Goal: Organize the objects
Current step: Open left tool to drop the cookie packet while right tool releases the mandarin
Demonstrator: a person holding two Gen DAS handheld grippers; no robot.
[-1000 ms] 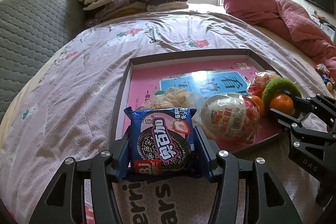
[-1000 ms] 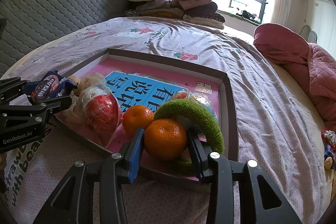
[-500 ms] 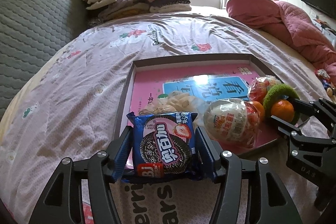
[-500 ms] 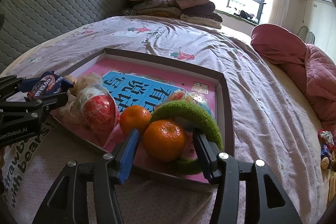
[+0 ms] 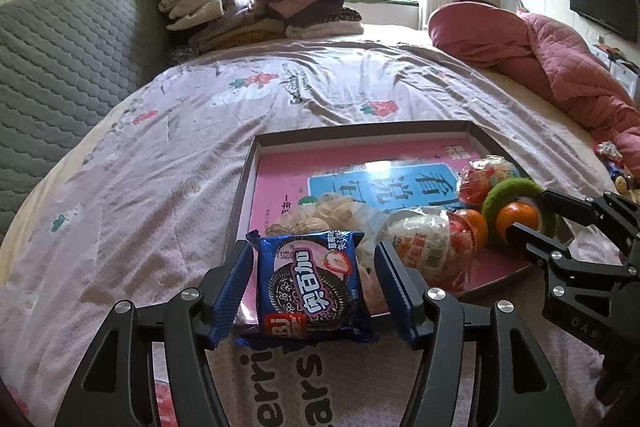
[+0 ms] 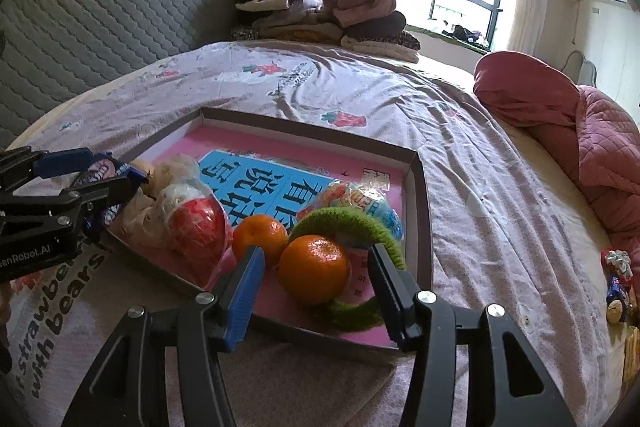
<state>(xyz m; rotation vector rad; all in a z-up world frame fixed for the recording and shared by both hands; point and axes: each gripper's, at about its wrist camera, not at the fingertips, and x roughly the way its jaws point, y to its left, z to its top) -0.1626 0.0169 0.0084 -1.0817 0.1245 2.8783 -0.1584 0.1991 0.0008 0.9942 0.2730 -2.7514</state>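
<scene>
bed, pink strawberry-print sheet; grey quilted headboard; folded clothes stacked at the far end; pink quilt bunched to the right.

tray: shallow, dark rim, pink base with a blue panel of characters, lying flat on the bed.

tray contents, left to right in the right wrist view: bag of pale snacks; wrapped red-and-white egg; loose orange; green ring, fuzzy, propped against a wrapped candy ball.

second orange: inside the ring, on the tray's near edge.

right gripper: fingers spread either side of the second orange, a gap showing on each side.

cookie pack: blue, strawberry print, at the tray's near left edge; whether it rests on the rim is unclear.

left gripper: fingers spread beside the pack, gaps visible, not pinching.
</scene>
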